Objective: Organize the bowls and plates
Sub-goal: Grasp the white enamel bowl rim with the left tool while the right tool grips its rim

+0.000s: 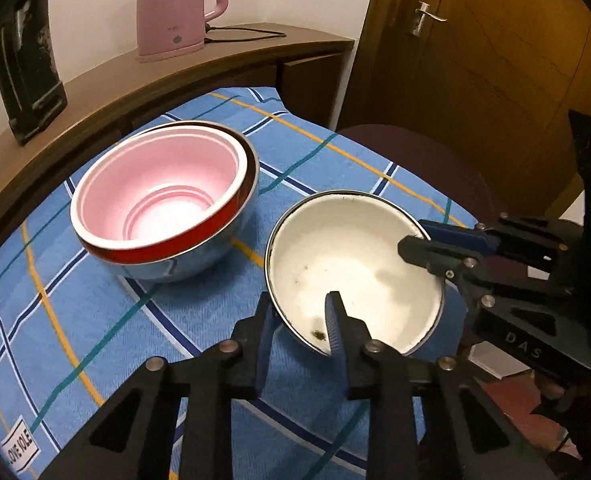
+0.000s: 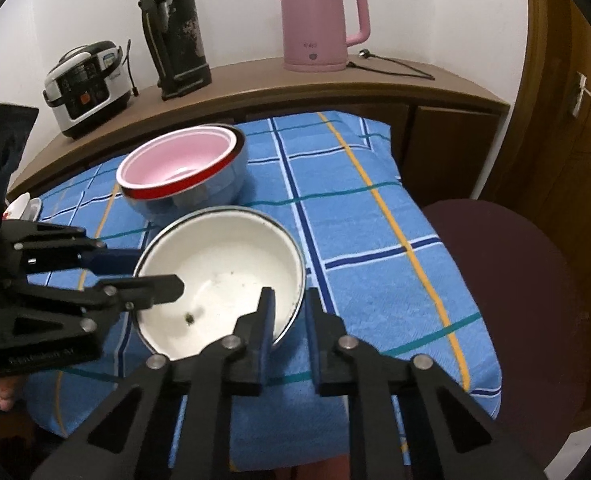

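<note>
A white enamel bowl [image 1: 355, 256] [image 2: 223, 264] with dark specks inside sits on the blue checked cloth [image 1: 95, 320]. My left gripper [image 1: 301, 312] [image 2: 147, 270] straddles its near-left rim, one finger inside and one outside, shut on the rim. My right gripper [image 2: 289, 308] [image 1: 413, 236] clamps the opposite rim the same way. Behind the white bowl stands a pink bowl [image 1: 163, 192] [image 2: 175, 160], nested in a red-rimmed steel bowl [image 1: 199, 256] [image 2: 199, 196].
A wooden sideboard [image 2: 255, 88] behind the cloth carries a pink kettle [image 2: 315, 28] [image 1: 175, 8], a dark flask [image 2: 175, 28] and a rice cooker [image 2: 87, 88]. A maroon chair seat [image 2: 515, 280] lies to the right. A small dish [image 2: 23, 204] peeks in at the far left.
</note>
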`<state>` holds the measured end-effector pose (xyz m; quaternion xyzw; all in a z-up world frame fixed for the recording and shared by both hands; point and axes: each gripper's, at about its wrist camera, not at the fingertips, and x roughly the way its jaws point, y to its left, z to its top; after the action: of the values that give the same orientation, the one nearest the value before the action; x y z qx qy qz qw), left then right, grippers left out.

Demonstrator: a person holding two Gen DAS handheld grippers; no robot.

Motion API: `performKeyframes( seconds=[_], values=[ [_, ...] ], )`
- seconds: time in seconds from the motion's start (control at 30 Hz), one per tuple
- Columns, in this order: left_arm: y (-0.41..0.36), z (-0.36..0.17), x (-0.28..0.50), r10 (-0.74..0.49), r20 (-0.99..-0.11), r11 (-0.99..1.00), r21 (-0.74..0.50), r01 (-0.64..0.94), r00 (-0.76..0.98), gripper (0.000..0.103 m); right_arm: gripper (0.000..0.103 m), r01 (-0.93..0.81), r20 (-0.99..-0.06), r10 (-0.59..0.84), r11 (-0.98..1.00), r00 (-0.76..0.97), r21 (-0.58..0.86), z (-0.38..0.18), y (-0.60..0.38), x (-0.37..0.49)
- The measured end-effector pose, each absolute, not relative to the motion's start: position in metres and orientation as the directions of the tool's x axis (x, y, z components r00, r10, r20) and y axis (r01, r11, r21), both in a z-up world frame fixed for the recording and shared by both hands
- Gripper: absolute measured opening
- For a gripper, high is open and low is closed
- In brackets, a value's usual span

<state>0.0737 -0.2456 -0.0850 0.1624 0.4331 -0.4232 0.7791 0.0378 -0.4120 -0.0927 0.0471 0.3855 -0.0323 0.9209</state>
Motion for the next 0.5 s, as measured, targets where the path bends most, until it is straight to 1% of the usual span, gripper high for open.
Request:
performKeyframes(
  seconds=[0.17, 0.3, 0.5],
  values=[
    [-0.243, -0.081, 0.074, -0.533, -0.806, 0.591, -0.137, 0.795, 0.257, 0.027, 0.009, 0.117, -0.705, -0.026, 0.990, 0.709, 0.081, -0.085, -0.417, 0.040],
    [-0.240, -0.072, 0.075, -0.543, -0.795, 0.600, -0.142, 0.787, 0.270, 0.027, 0.009, 0.108, -0.684, -0.020, 0.991, 0.729, 0.085, -0.073, -0.414, 0.040],
    [-0.230, -0.046, 0.076, -0.568, -0.755, 0.620, -0.131, 0.773, 0.328, 0.027, 0.009, 0.079, -0.640, 0.014, 0.990, 0.768, 0.116, -0.049, -0.410, 0.041]
  ],
)
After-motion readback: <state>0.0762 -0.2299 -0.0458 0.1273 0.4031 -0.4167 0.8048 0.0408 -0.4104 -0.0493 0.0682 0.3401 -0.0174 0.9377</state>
